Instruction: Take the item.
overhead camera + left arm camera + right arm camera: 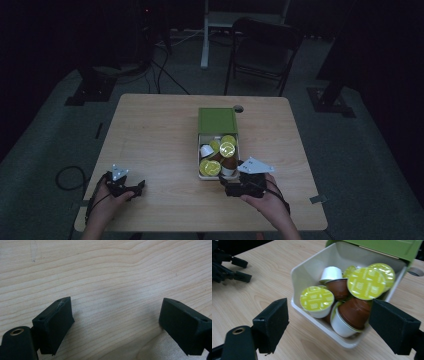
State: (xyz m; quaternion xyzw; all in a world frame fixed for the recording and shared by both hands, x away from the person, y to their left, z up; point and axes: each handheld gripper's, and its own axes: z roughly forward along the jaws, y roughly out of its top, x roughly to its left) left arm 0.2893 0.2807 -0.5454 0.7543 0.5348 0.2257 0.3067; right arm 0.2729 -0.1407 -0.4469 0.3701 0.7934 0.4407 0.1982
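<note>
An open box [218, 120] with a green lid and a white tray [312, 262] holds several coffee capsules [227, 148]. Some have yellow-green foil lids [317, 298], others show brown [354, 311] or white [331, 272] bodies. My right gripper [225, 184] sits at the tray's near corner. In the right gripper view its jaws [329, 303] stand open on either side of that corner, and the pads touch nothing. My left gripper [136, 189] rests near the table's front left. In its own view its jaws [116, 301] are open over bare wood.
The wooden table [150, 130] has a round cable hole [238, 108] behind the box. A dark folding chair [265, 50] and a white post [205, 35] stand beyond the far edge. Cables lie on the floor at the left [70, 177].
</note>
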